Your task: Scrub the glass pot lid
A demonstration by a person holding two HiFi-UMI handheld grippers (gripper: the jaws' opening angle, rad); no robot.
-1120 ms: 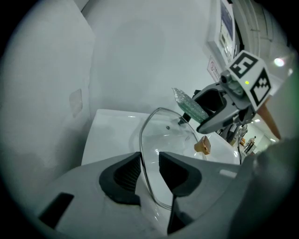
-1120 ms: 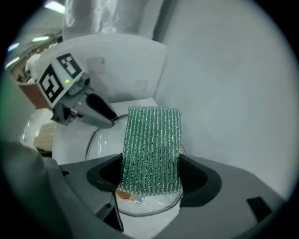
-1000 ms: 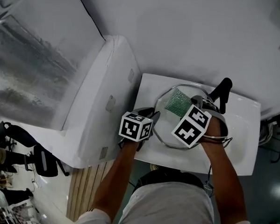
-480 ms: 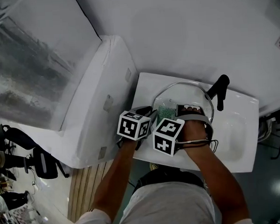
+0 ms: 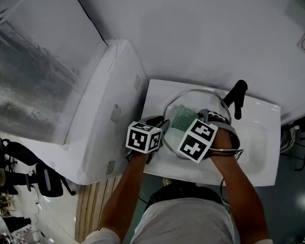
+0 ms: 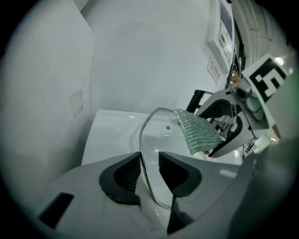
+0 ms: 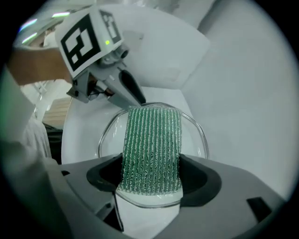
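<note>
The glass pot lid (image 5: 202,100) stands tilted over the white sink (image 5: 263,138). My left gripper (image 5: 164,128) is shut on the lid's near-left edge. In the left gripper view the steel rim (image 6: 142,140) runs between its dark pads (image 6: 122,173). My right gripper (image 5: 195,117) is shut on a green mesh scrub pad (image 5: 183,117), which lies against the glass. In the right gripper view the scrub pad (image 7: 152,142) stretches from the right gripper (image 7: 149,179) up across the lid (image 7: 196,133) toward the left gripper (image 7: 133,93). The scrub pad (image 6: 198,130) and the right gripper (image 6: 224,128) also show in the left gripper view.
A black faucet (image 5: 238,96) rises at the sink's far side, just right of the lid. A large white slanted casing (image 5: 106,111) borders the sink on the left, with a white wall (image 5: 204,34) behind. Wooden floor slats (image 5: 93,203) lie below left.
My right gripper slid the scrub pad left across the lid toward the left gripper, then partway back to the right. The left gripper and the lid stayed put.
</note>
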